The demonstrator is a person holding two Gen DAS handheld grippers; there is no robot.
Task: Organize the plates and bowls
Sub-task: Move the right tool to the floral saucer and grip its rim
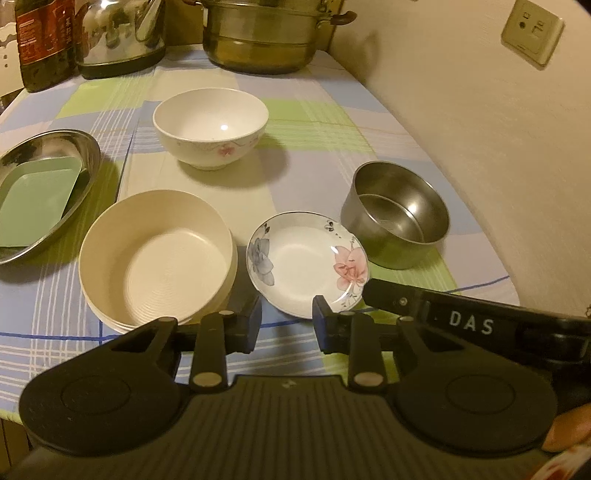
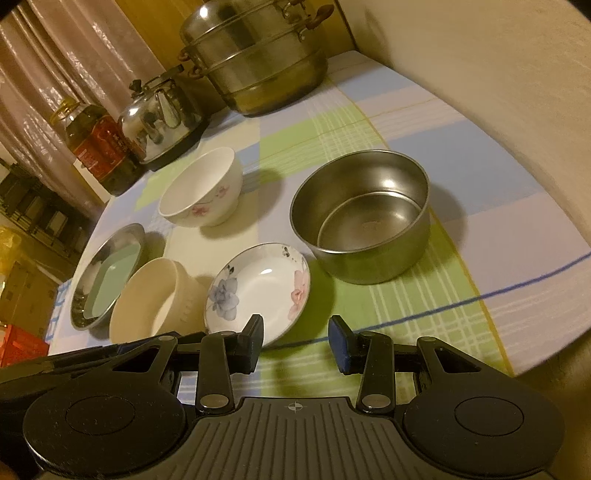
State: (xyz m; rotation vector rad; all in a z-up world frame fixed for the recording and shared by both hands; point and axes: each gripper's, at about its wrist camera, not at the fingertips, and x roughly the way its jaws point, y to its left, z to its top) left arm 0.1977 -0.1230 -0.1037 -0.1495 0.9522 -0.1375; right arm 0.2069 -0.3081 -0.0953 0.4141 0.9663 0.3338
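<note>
A small saucer with blue and pink flowers lies on the checked tablecloth between a cream bowl stack and a steel bowl. A white bowl with a pink flower stands farther back. At the left, an oval steel plate holds a green tray. My left gripper hangs open just short of the saucer's near rim, nothing between its fingers. My right gripper is open too, its left finger at the saucer's near edge.
A big steel steamer pot, a kettle and an oil bottle line the back of the table. A wall with a socket runs along the right side.
</note>
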